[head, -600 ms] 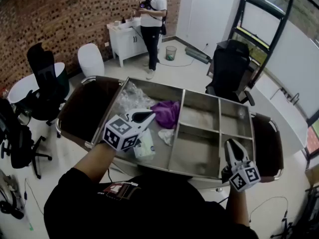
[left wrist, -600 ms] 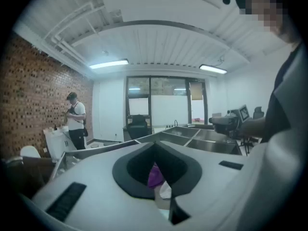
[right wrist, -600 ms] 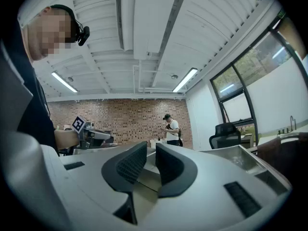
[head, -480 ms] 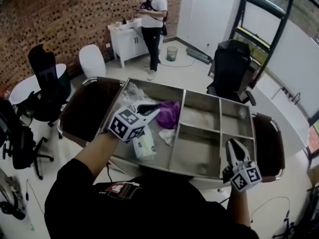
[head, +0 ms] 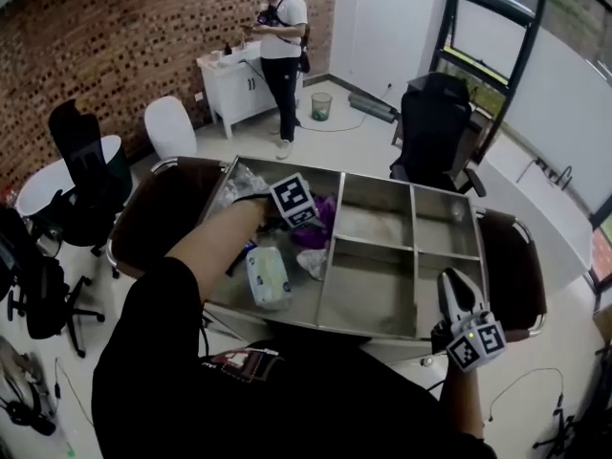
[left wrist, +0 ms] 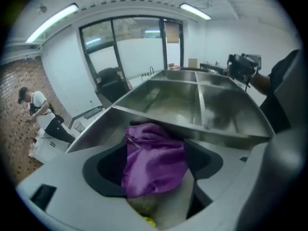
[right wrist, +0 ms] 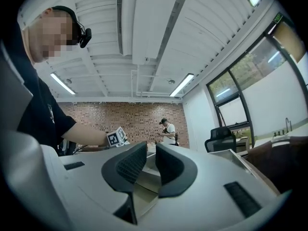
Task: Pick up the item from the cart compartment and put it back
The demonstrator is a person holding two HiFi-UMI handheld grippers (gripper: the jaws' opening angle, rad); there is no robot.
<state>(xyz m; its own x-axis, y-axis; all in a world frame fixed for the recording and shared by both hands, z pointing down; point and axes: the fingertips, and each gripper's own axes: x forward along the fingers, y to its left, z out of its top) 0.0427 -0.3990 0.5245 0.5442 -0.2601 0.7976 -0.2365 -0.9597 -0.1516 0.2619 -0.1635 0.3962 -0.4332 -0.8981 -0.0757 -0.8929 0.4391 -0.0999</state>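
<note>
The steel cart (head: 368,290) is split by dividers into one large compartment on the left and several smaller ones on the right, and a dark brown panel (head: 163,213) hangs at each end. In the left compartment a purple cloth (head: 314,235) lies against the divider. A white packet (head: 268,277) lies nearer, crumpled clear plastic (head: 239,180) fills the far left corner, and what may be a white tissue (head: 313,261) lies just beside the cloth.
</note>
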